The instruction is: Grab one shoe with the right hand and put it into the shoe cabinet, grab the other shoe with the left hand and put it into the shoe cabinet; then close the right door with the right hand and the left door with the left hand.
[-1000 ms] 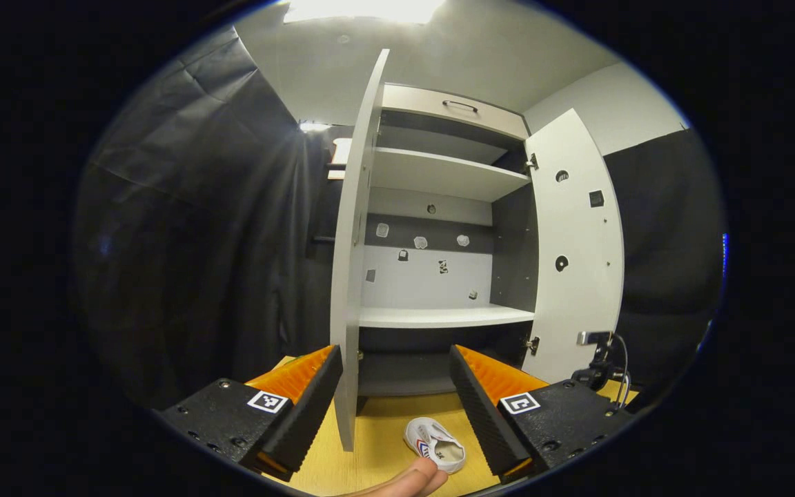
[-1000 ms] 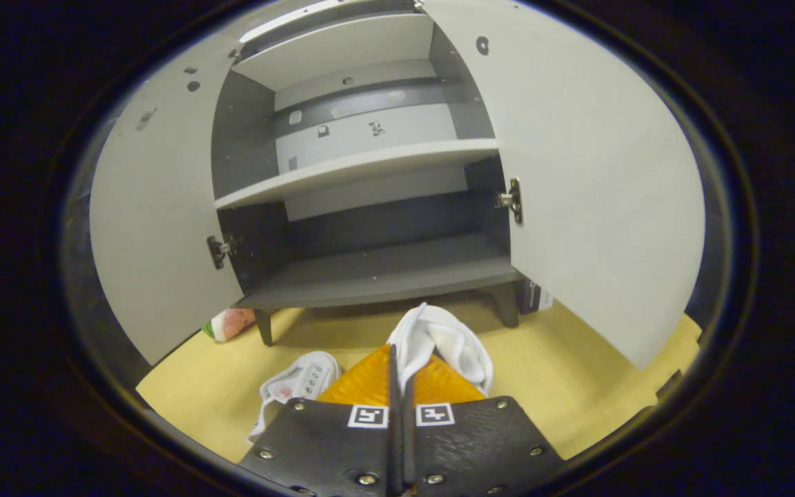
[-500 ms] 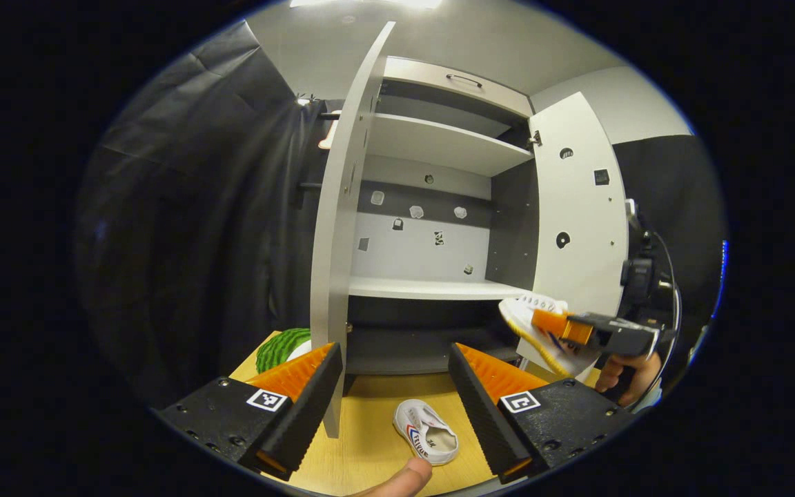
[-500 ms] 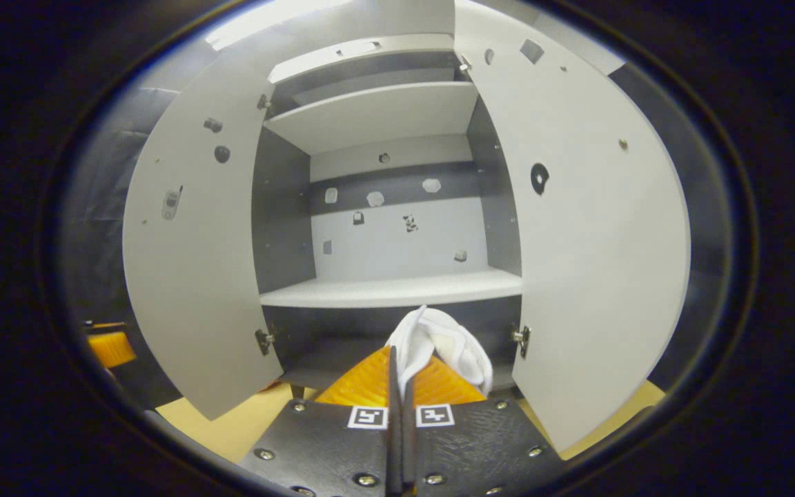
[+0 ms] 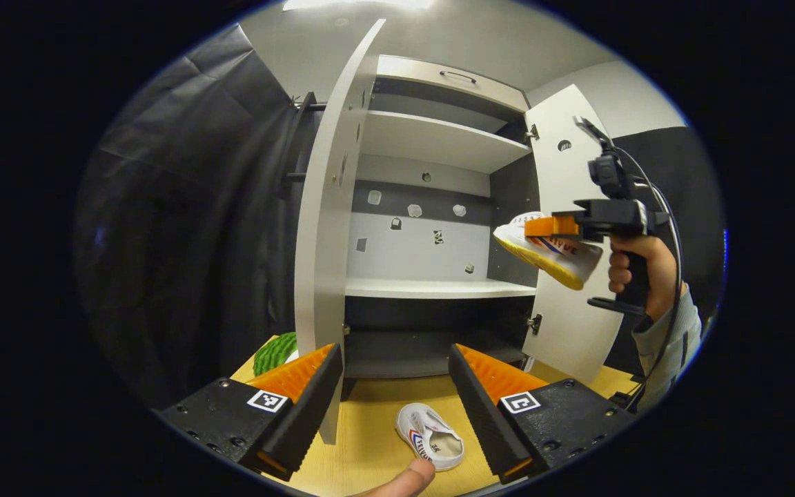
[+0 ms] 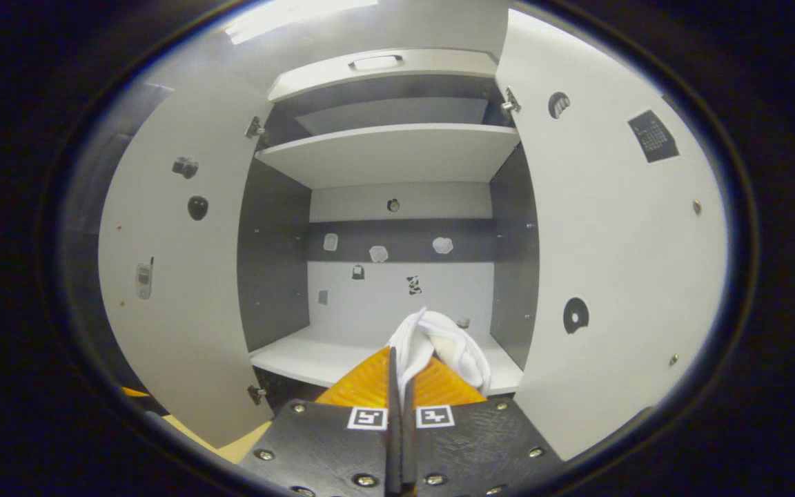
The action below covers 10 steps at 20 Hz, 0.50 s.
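Shoe raised to the middle shelf, both doors wide open

The tall grey-and-white shoe cabinet (image 5: 432,228) stands with both doors swung out, giving clear entry. The right gripper (image 6: 401,359) is clamped on a white canvas shoe (image 6: 442,345), held level with the white middle shelf (image 6: 315,355) and just short of it. The left gripper (image 5: 394,386) waits with fingers spread above the second white shoe (image 5: 430,436) on the yellow floor (image 5: 370,442).

Green melon toy (image 5: 275,351) on wooden floor (image 5: 370,442)
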{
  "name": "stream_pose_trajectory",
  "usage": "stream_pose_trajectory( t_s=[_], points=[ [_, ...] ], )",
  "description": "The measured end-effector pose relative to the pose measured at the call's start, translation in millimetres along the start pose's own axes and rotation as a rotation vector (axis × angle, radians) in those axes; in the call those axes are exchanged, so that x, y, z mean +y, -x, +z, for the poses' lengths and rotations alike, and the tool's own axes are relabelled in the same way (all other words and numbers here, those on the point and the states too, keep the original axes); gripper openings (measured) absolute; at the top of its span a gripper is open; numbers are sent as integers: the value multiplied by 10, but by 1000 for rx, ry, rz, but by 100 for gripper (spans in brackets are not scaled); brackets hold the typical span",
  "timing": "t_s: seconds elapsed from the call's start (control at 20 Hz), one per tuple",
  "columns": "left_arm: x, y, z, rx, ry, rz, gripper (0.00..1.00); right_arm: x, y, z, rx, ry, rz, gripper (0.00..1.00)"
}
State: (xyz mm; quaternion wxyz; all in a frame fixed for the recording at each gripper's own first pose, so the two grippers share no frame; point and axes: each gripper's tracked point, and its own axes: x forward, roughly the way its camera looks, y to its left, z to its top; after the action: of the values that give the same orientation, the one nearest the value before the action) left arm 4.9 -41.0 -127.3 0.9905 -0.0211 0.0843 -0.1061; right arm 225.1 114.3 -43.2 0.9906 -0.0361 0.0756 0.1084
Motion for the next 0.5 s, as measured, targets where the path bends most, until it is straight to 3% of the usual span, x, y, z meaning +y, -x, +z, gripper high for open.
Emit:
stream_pose_trajectory(
  t_s=[0.25, 0.35, 0.5],
  points=[
    [4, -80, -114, 10, -41, 5, 96, -38, -768, -44, 78, 46, -26, 5],
    [30, -94, -137, 10, -35, 7, 96, -61, -1060, -112, 103, 37, -28, 1],
    [151, -143, -184, 23, -16, 54, 96, -132, -1439, -274, 140, 64, -38, 1]
  ],
)
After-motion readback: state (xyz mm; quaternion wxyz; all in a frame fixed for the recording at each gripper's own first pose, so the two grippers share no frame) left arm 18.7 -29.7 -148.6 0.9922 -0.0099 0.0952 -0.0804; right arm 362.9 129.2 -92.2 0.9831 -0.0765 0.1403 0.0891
